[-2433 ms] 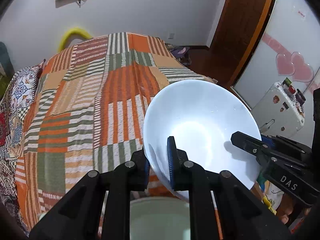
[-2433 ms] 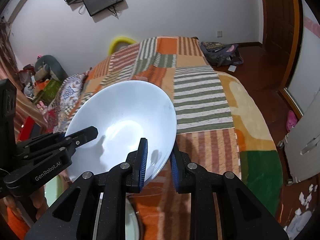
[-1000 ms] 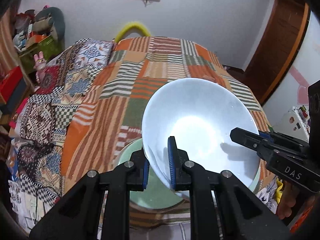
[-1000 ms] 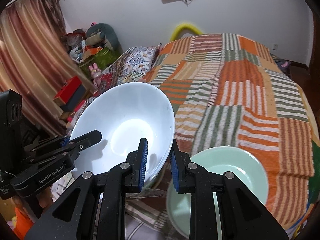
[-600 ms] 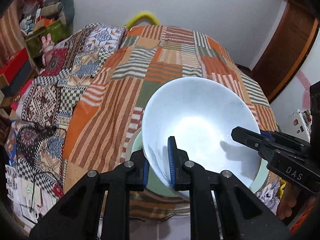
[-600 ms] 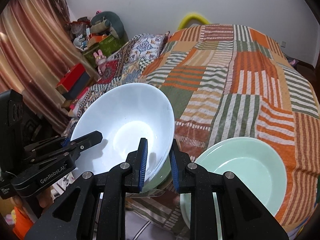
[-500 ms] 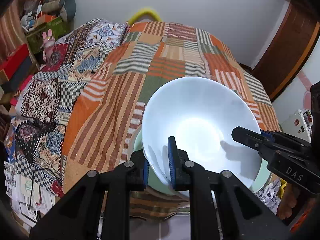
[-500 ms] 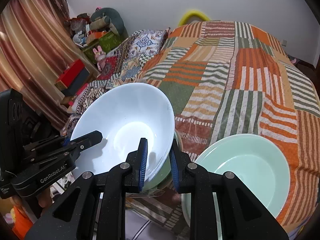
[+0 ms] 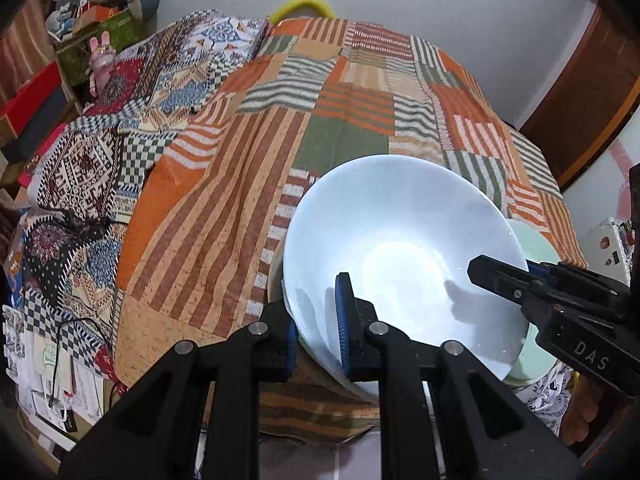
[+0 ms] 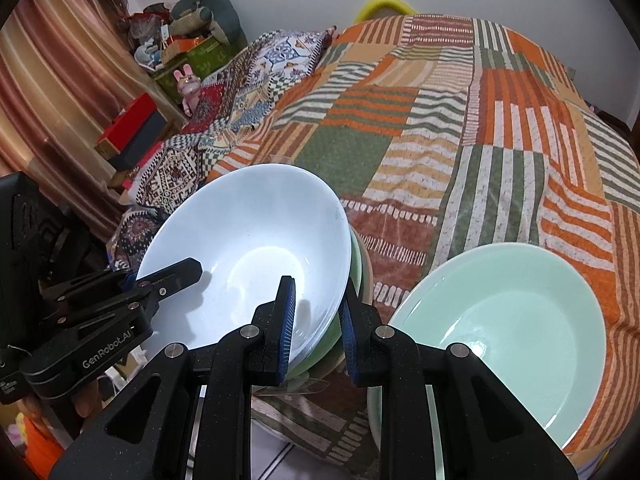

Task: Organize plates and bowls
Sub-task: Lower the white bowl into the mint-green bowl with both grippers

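A large white bowl [image 9: 400, 248] is held between both grippers over the near edge of the bed. My left gripper [image 9: 316, 320] is shut on its left rim. My right gripper [image 10: 316, 320] is shut on its right rim; in the right wrist view the white bowl [image 10: 248, 256] sits low over a stack of green and beige bowls [image 10: 360, 276]. I cannot tell whether it touches the stack. A pale green plate [image 10: 504, 320] lies on the bedspread to the right of the stack, and its edge shows in the left wrist view [image 9: 536, 240].
The striped patchwork bedspread [image 9: 340, 100] covers the bed. Patterned cushions [image 9: 120, 128] lie at its left. Boxes and toys [image 10: 172, 60] crowd the left wall by a curtain [image 10: 52, 80]. A wooden door [image 9: 592, 92] stands at right. Papers lie on the floor [image 9: 52, 368].
Both grippers have carried the white bowl leftward and down, from above the green plate to just over the stack of bowls. Both grips stayed shut.
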The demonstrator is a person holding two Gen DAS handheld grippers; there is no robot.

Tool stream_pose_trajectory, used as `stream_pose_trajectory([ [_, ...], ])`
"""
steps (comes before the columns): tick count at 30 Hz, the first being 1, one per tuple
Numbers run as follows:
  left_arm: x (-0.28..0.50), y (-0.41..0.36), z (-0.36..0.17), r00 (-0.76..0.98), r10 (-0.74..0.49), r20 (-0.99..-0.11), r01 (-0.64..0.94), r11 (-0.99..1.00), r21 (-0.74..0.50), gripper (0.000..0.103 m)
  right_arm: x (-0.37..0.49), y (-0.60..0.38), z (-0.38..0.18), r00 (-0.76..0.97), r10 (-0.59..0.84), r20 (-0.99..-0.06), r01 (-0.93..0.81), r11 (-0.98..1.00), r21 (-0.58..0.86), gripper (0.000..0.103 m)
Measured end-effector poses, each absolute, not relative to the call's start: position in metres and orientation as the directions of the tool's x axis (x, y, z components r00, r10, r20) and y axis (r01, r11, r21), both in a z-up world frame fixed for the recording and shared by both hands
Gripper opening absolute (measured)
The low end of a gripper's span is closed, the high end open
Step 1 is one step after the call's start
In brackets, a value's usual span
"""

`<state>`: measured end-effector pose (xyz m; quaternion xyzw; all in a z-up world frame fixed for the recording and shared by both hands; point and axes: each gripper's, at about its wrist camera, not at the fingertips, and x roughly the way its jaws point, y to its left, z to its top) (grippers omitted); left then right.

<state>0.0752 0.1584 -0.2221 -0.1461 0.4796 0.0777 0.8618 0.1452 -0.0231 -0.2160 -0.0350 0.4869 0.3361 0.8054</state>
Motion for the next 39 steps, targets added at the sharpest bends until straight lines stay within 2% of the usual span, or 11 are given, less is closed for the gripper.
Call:
stream_pose_trajectory([
  [17,0.080,0.164,-0.242,0.494,0.001,-0.869,-0.293,0.941,-0.166,0.016,0.145,-0.010,-0.229,0.308,0.470,-0.827,-0.594,0.774,0.219,0.020],
  [34,0.086,0.157,-0.241,0.472,-0.002,-0.882,-0.263,0.954,-0.144,0.033,0.147,-0.015,-0.227,0.269,0.483,-0.833,-0.604,0.759,0.245,0.022],
  [39,0.087,0.156,-0.241,0.466,-0.001,-0.885,-0.262,0.955,-0.139,0.034,0.145,-0.017,-0.225,0.269,0.487,-0.831,-0.605,0.757,0.247,0.022],
])
